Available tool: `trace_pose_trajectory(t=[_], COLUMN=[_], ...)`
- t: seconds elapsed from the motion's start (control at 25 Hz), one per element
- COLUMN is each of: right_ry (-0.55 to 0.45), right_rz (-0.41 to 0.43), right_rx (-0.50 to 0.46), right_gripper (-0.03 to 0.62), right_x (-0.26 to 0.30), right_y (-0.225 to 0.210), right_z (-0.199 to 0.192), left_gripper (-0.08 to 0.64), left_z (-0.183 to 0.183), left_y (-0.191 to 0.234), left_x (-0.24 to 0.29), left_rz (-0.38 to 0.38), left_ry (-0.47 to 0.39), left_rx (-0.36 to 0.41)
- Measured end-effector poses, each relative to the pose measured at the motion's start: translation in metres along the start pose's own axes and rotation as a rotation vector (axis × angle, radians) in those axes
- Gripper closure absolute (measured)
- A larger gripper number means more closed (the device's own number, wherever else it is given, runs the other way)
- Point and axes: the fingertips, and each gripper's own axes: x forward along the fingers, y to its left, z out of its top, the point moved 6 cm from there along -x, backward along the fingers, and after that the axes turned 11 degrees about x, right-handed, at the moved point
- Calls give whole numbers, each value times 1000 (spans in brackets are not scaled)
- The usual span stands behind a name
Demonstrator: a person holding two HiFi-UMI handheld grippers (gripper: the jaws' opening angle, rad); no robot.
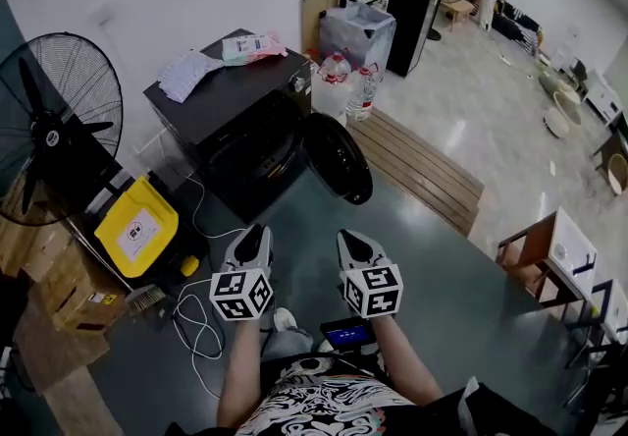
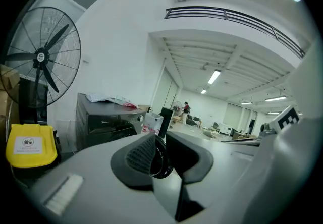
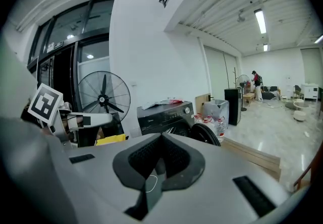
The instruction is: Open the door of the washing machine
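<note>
**Grippers hang clear of a washing machine whose door already stands open**

The left gripper (image 1: 252,234) has its jaws almost together, with only a slit between them and nothing in it. The right gripper (image 1: 354,240) has its jaws pressed fully together, also empty. Both are held side by side close to the person's chest, pointing toward the black washing machine (image 1: 234,95), which sits well apart from them, ahead and a little left, against the wall. Its round door (image 1: 337,157) is swung out to the right of the drum mouth and stands on edge (hinged on that side, by the look of it), so the right gripper is the nearer. Count: two grippers, one machine, one door, one floor fan (image 1: 57,125).
</note>
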Motion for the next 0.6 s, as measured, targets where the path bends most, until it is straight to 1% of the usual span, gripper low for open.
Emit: trace_pose_trajectory(t=[0.12, 0.32, 0.44, 0.6], right_ry=[7, 26, 29, 27], right_rz=[20, 32, 36, 32], right_rx=[-2, -3, 0, 9], right_gripper=[591, 591, 591, 591], right_x=[5, 13, 7, -3], right_y=[6, 4, 3, -8], right_z=[-1, -14, -10, 5], left_gripper=[494, 494, 495, 495], left_z=[-2, -14, -9, 4], left_y=[2, 7, 4, -9], left_x=[-3, -1, -3, 0], left_rz=[17, 31, 40, 44], left_ry=[17, 22, 28, 36], left_rx=[34, 28, 31, 39])
